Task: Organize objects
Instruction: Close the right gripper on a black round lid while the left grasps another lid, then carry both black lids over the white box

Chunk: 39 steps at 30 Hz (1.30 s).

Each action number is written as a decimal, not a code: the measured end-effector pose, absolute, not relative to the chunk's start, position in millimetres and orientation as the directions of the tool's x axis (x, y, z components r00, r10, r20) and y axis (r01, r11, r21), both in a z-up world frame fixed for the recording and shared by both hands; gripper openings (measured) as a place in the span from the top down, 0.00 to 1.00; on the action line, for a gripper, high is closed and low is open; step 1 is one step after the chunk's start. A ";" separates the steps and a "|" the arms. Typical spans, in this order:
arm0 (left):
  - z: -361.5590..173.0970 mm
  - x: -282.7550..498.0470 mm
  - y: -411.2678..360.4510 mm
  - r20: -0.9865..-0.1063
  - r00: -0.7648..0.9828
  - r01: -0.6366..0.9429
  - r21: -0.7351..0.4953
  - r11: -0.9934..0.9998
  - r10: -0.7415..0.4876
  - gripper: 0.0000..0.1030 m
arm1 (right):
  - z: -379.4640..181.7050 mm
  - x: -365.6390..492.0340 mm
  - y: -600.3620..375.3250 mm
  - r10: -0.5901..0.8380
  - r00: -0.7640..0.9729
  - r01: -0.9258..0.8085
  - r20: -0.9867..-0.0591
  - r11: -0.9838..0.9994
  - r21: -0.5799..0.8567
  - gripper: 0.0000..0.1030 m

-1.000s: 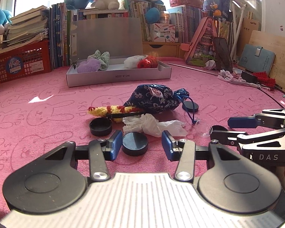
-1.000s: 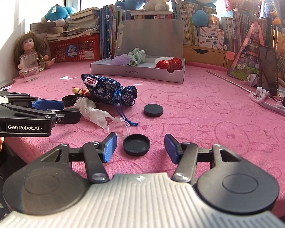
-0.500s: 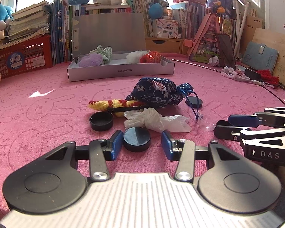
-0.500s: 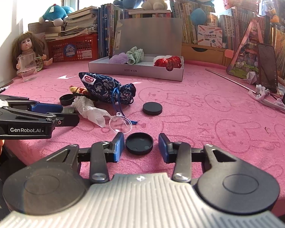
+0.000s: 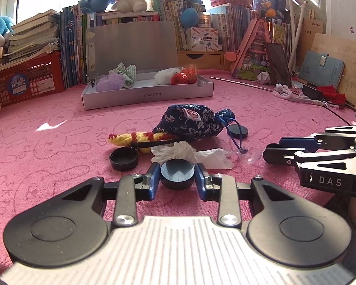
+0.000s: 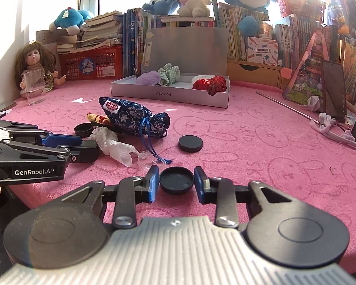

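Note:
My left gripper is shut on a black round lid that rests on the pink cloth. My right gripper is shut on another black lid, hollow side up. A third black lid lies left of a crumpled white wrapper. A fourth black lid lies on the cloth beyond my right gripper. A blue flowered pouch and a yellow-red knitted piece lie behind. A small clear cup lies between the grippers. The left gripper also shows in the right wrist view.
An open grey box with soft toys stands further back. Books, a red crate and plush toys line the rear. A doll with a clear glass sits at far left. A phone and cables lie at right.
Both grippers have closed their jaws around the black lids in front of them and moved slightly forward. The other objects have not moved.

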<state>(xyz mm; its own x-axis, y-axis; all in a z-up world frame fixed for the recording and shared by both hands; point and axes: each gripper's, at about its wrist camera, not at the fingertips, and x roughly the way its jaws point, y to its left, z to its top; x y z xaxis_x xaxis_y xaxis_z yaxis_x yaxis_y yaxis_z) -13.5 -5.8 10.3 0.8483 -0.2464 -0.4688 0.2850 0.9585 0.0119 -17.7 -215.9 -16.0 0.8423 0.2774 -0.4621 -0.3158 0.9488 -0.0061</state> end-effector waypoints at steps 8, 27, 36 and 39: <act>28.2 -20.0 -7.5 -0.421 0.867 0.294 -0.001 0.956 -0.267 0.64 | -3.3 -8.9 -229.6 0.246 0.868 -0.269 -0.431 0.963 0.010 0.65; 65.9 2.8 3.8 -0.354 0.907 0.244 0.001 0.970 -0.228 0.64 | 18.8 21.7 -235.0 0.192 0.890 -0.203 -0.414 0.979 0.017 0.65; 80.7 33.3 6.6 -0.346 0.913 0.228 -0.003 0.974 -0.215 0.64 | 33.1 46.7 -233.7 0.183 0.892 -0.185 -0.413 0.982 0.036 0.65; 83.9 43.4 6.9 -0.349 0.912 0.228 -0.010 0.974 -0.217 0.64 | 36.2 55.5 -233.5 0.182 0.889 -0.180 -0.420 0.983 0.044 0.65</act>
